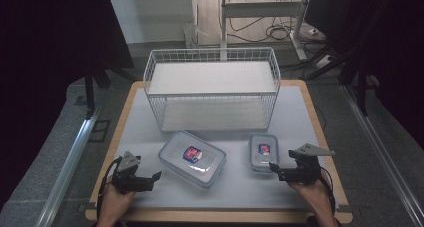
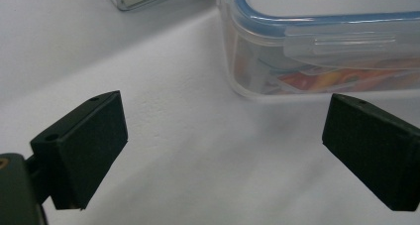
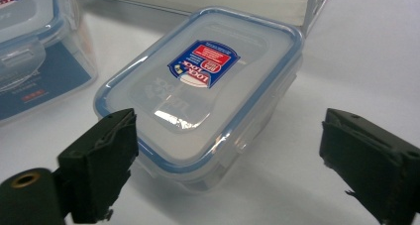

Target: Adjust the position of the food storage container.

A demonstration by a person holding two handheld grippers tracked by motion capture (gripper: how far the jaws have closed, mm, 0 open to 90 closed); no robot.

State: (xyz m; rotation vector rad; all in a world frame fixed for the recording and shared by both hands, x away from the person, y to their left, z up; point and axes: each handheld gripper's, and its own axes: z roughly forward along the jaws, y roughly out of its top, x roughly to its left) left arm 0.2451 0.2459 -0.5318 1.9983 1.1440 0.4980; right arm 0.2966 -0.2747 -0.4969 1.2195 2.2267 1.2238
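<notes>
Both claws gape empty: the right claw (image 1: 274,169) faces the small clear blue-rimmed plastic box (image 1: 262,152) at ten o'clock, ready to straddle it; the left claw (image 1: 156,177) eyes the larger clear lidded box (image 1: 192,158) at two o'clock.

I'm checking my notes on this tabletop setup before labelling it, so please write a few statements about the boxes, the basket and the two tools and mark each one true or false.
1. The large clear plastic lidded box with a blue seal lies left of the small clear plastic lidded box in the high view. True.
2. The white wire basket shelf stands farther from the person than both boxes. True.
3. The small box sits inside the basket. False: it rests on the white table surface, in front of the basket.
4. The right tool is clamped on the small box. False: its jaws stand open, just short of the box.
5. The left tool is open and holds nothing. True.
6. The large box has no lid. False: its lid is on.
</notes>
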